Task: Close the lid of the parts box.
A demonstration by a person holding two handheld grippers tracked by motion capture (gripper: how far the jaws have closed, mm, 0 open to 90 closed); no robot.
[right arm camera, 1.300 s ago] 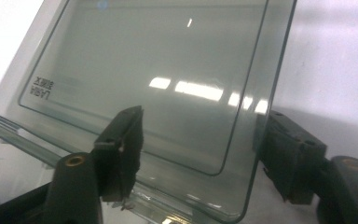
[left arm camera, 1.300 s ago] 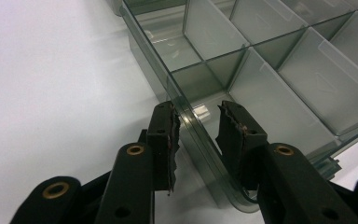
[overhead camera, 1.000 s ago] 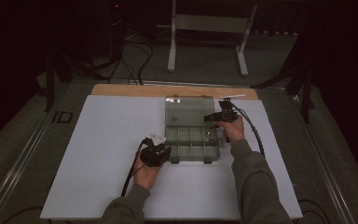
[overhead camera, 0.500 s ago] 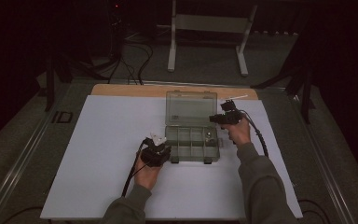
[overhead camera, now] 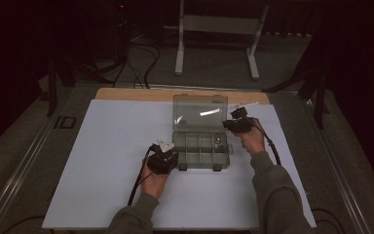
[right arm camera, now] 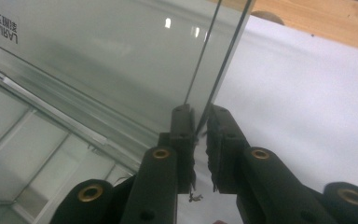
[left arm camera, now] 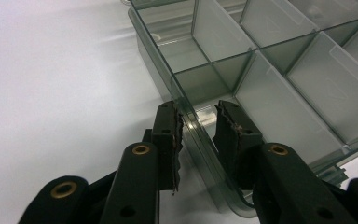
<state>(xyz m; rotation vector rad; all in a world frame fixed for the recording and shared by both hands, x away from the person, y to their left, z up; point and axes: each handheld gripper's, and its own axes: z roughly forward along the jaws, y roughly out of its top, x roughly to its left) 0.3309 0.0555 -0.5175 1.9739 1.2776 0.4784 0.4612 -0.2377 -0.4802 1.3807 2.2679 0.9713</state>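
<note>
my left gripper (left arm camera: 198,122) pinches the clear plastic compartment box's (left arm camera: 279,70) front wall; my right gripper (right arm camera: 200,122), jaws just closing, pinches its raised transparent lid (right arm camera: 121,60).

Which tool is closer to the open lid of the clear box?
Right. The right tool pinches the lid at its side edge, while the left tool straddles the wall of the box at its near corner.

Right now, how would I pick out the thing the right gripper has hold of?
On the white mat, find the clear compartment box. Its lid stands raised at the far side, the right gripper pinching its edge. Unlike the divided tray, it is one plain transparent pane.
</note>
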